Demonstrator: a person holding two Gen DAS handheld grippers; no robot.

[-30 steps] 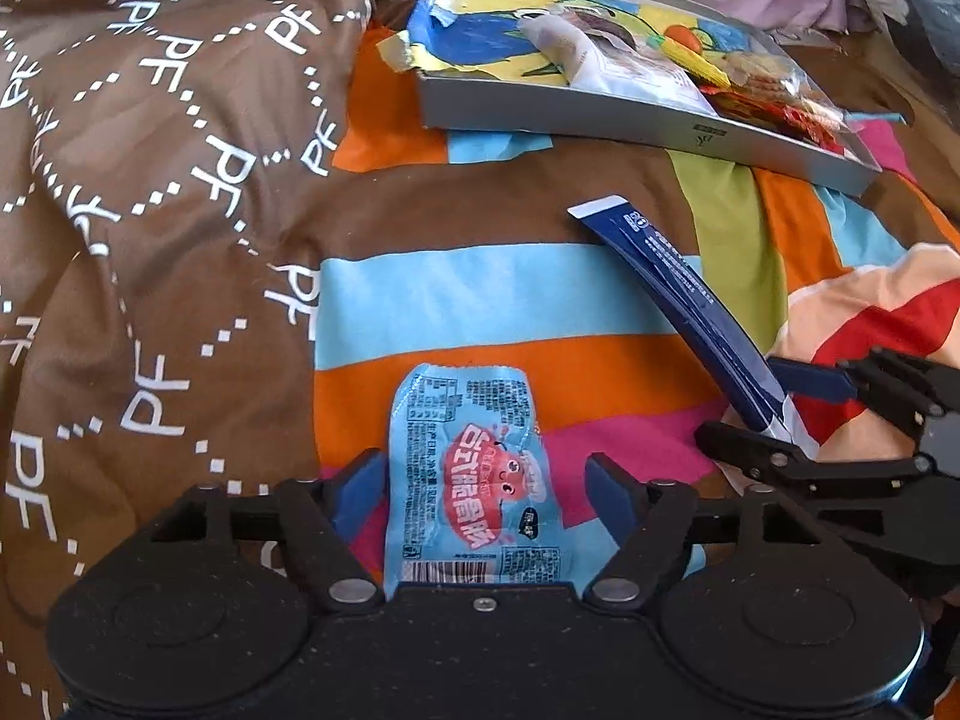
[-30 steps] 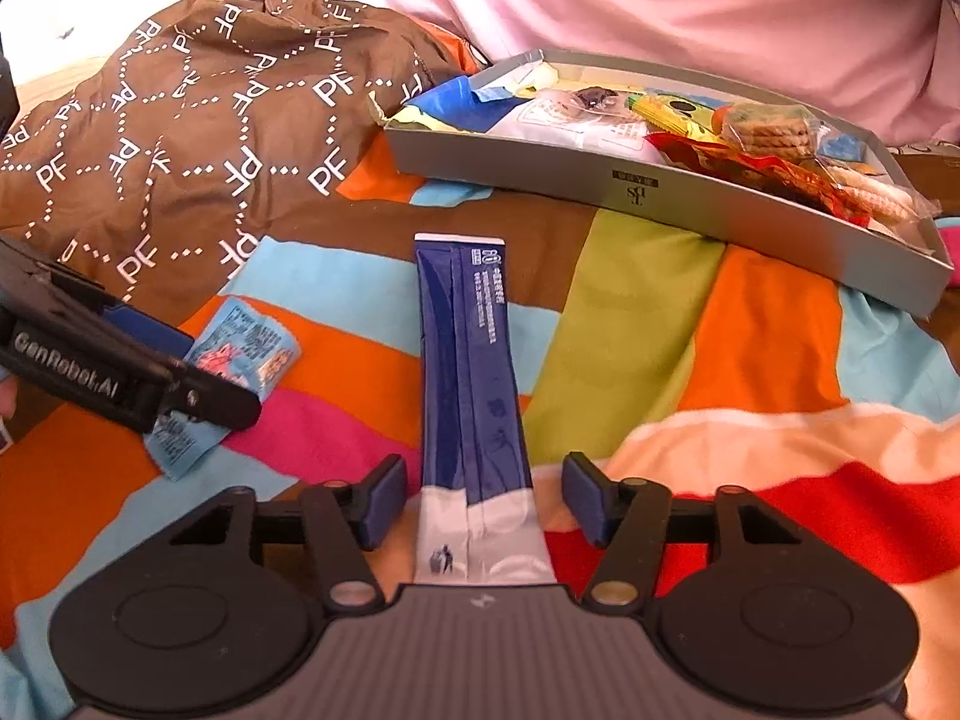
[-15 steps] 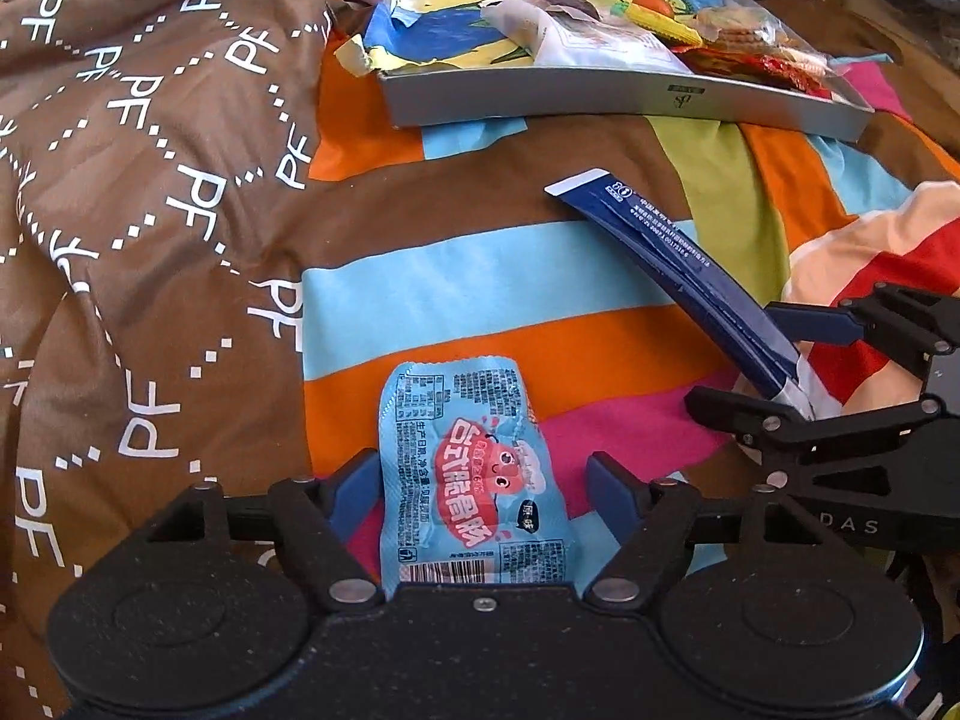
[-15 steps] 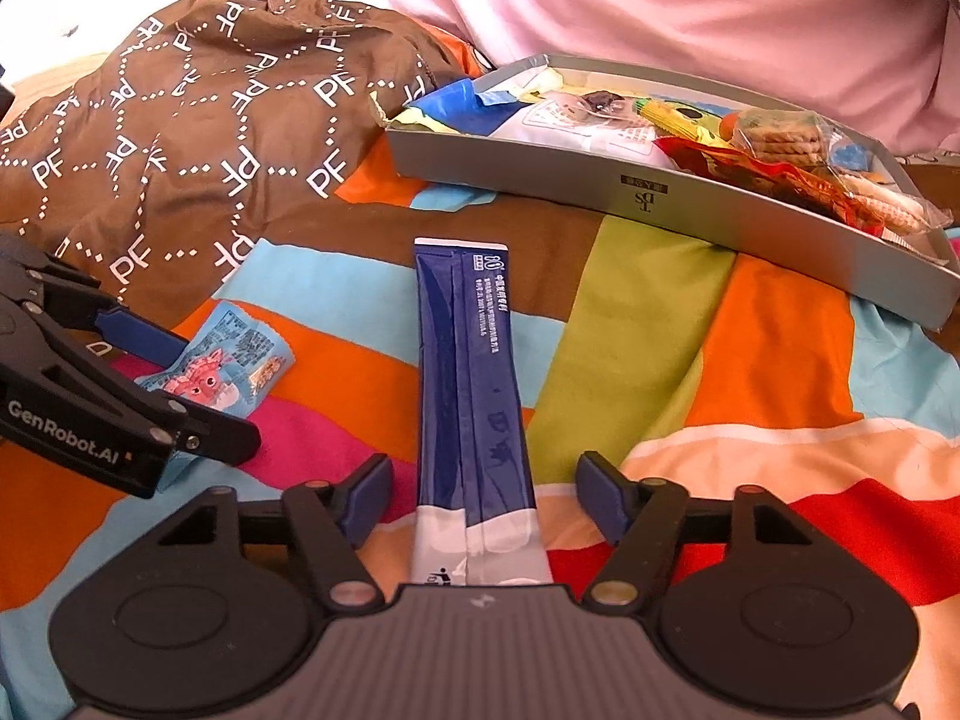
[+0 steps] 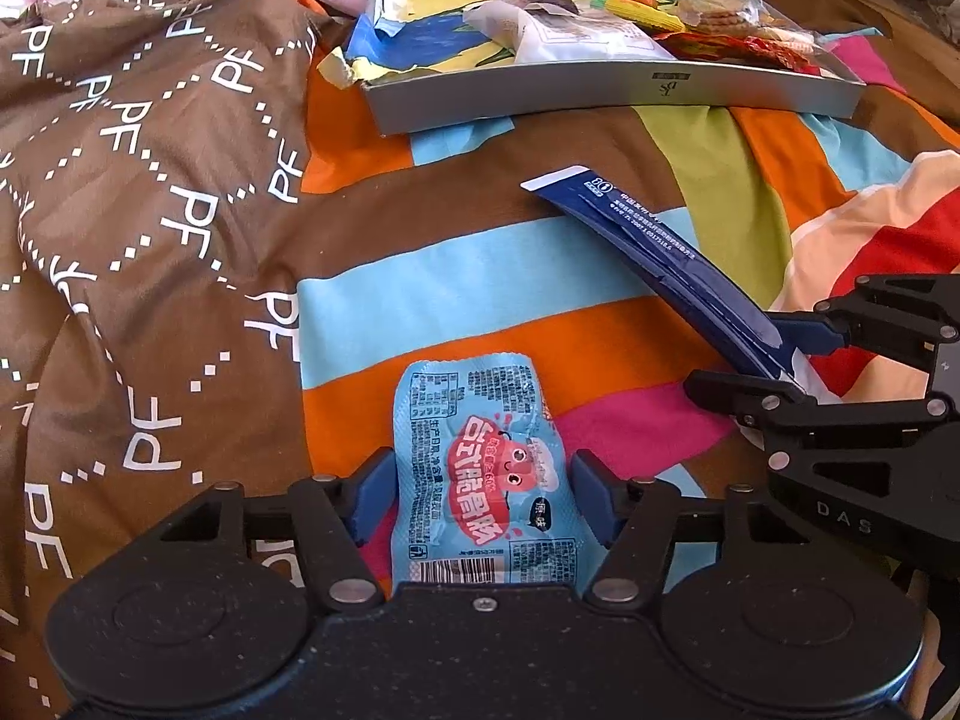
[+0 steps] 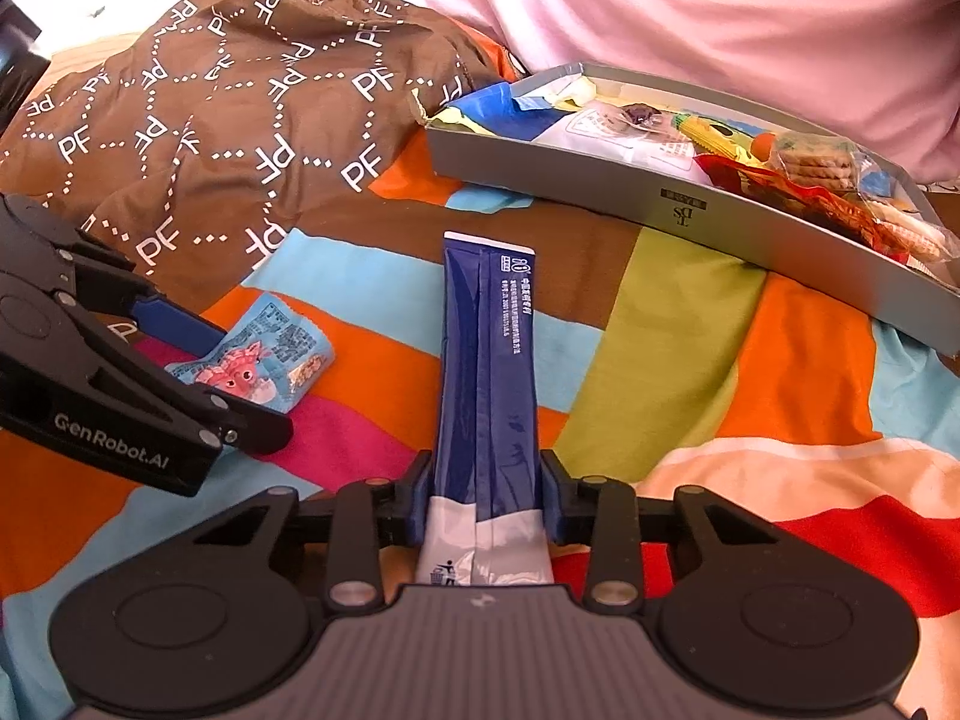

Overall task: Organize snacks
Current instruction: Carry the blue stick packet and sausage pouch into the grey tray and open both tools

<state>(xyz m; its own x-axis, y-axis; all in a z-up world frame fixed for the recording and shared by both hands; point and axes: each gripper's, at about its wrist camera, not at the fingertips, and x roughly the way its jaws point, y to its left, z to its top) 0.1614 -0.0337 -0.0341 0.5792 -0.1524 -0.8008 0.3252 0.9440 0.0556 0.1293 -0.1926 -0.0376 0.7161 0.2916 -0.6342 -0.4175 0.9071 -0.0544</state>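
A light blue snack packet with a red cartoon lies on the striped blanket between the fingers of my left gripper. That gripper is open, its pads right at the packet's sides. My right gripper is shut on the white end of a long dark blue stick packet, which points toward the grey tray. The tray holds several snack packs. In the right wrist view the left gripper straddles the light blue packet. The left wrist view shows the right gripper on the dark blue packet.
The grey tray sits at the far side of the striped blanket. A crumpled brown cloth with white PF letters lies on the left. Pink fabric rises behind the tray. The two grippers are close together, side by side.
My right gripper has shut on the dark blue stick packet. The left gripper's fingers have drawn in a little around the light blue packet.
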